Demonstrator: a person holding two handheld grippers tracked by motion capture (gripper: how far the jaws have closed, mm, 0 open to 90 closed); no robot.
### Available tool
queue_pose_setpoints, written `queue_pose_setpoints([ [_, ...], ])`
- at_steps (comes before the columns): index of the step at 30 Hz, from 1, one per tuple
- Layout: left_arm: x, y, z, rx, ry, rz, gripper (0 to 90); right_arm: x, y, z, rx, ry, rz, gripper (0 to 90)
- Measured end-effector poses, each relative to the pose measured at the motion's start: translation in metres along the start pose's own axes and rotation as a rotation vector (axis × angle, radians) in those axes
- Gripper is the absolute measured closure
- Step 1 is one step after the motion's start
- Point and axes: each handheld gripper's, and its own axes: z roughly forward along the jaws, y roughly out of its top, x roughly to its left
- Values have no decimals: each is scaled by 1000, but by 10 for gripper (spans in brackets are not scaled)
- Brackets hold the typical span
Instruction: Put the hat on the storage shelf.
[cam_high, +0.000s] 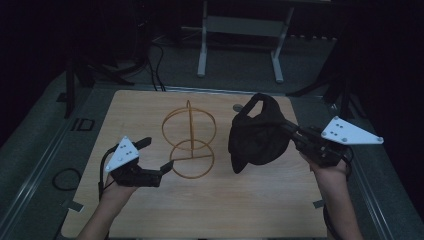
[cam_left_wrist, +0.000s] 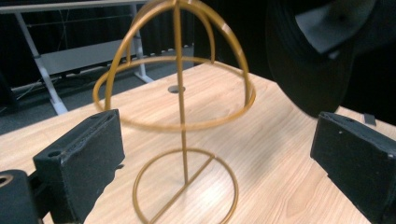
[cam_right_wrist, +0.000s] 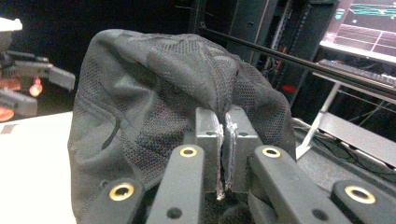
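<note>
The gold wire stand (cam_high: 189, 140) is my landmark on the table (cam_high: 150, 210). It rises upright from a round base ring, one thin post carrying a dome of hoops. My left gripper (cam_high: 156, 156) sits just left of its base, jaws spread wide with nothing between the pads; in the left gripper view the stand (cam_left_wrist: 180, 116) rises just ahead of the gap, with bare wood before it. Nothing blocks the way from that side. A small round hole (cam_high: 237, 108) in the tabletop lies behind and right of the stand.

Right of the stand, near it but apart, hangs the black cap (cam_high: 257, 135), raised off the wood. My right gripper (cam_high: 290, 131) comes in from the far side of the cap, jaws pressed together on a fold of its mesh cloth; in the right gripper view the fingers (cam_right_wrist: 208, 140) pinch the cloth and the cap (cam_right_wrist: 140, 107) bulges above and left of them.

The table is pale wood grain with a metal frame round it. Beyond the stand stands a white desk frame (cam_high: 240, 35) on a grey floor, with dark cables; the room is dim and black at the edges.

The cap's long axis runs up and down, strap loop at the top and the lower edge drooping towards the table; I cannot tell where its brim points
</note>
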Motion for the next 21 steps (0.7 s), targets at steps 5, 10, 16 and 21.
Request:
queue_pose_setpoints([
  [5, 10, -29, -4, 36, 36, -7, 31, 1, 12, 15, -6, 23, -8, 860],
  [10, 21, -62, -8, 62, 81, -68, 31, 3, 23, 34, 5, 44, -30, 859],
  [16, 30, -93, -17, 68, 151, -124, 31, 6, 35, 60, 19, 77, -42, 859],
  [21, 37, -111, -27, 60, 199, -166, 31, 12, 45, 79, 37, 97, -59, 859],
])
